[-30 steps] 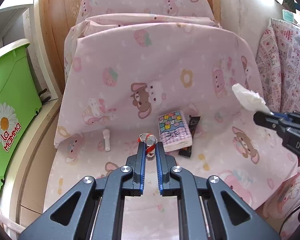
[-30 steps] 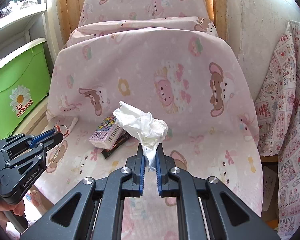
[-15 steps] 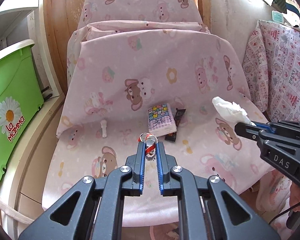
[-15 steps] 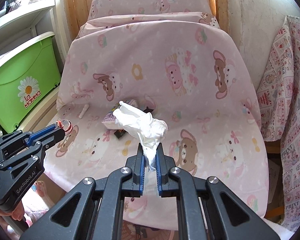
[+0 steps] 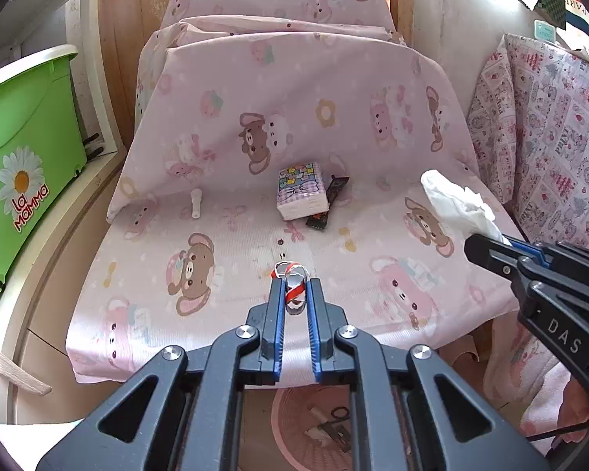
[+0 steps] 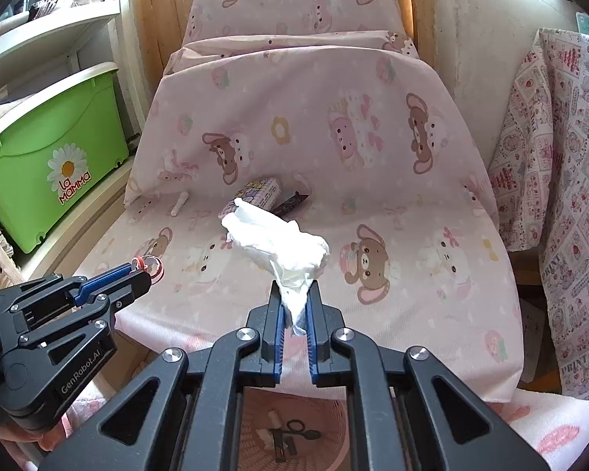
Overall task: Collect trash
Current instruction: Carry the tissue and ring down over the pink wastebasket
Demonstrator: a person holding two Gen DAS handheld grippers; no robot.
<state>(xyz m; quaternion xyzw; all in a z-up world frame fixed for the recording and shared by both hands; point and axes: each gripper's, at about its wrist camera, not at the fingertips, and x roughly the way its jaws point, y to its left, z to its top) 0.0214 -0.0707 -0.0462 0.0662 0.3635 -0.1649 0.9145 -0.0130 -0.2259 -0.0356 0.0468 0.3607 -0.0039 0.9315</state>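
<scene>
My left gripper (image 5: pixel 293 289) is shut on a small red-and-white wrapper (image 5: pixel 292 280); the same wrapper (image 6: pixel 150 265) shows in the right wrist view. A crumpled white tissue (image 6: pixel 280 244) sticks up from my right gripper (image 6: pixel 293 301), which is shut on it; the tissue (image 5: pixel 457 204) also shows at the right of the left wrist view. Both grippers hover over the front edge of the pink bear-print seat (image 5: pixel 224 274). Below them stands a pink woven basket (image 6: pixel 255 404) holding a few scraps. On the seat lie a tissue pack (image 5: pixel 301 190), a dark wrapper (image 5: pixel 328 204) and a small white stick (image 5: pixel 195 202).
A green bin (image 5: pixel 23 172) marked with a daisy stands on a shelf to the left. A patterned cloth (image 5: pixel 549 129) hangs at the right. The seat back (image 6: pixel 294 110) rises behind the items.
Both grippers have pulled back from the seat toward its front edge, each keeping its load. The basket below has come into view.
</scene>
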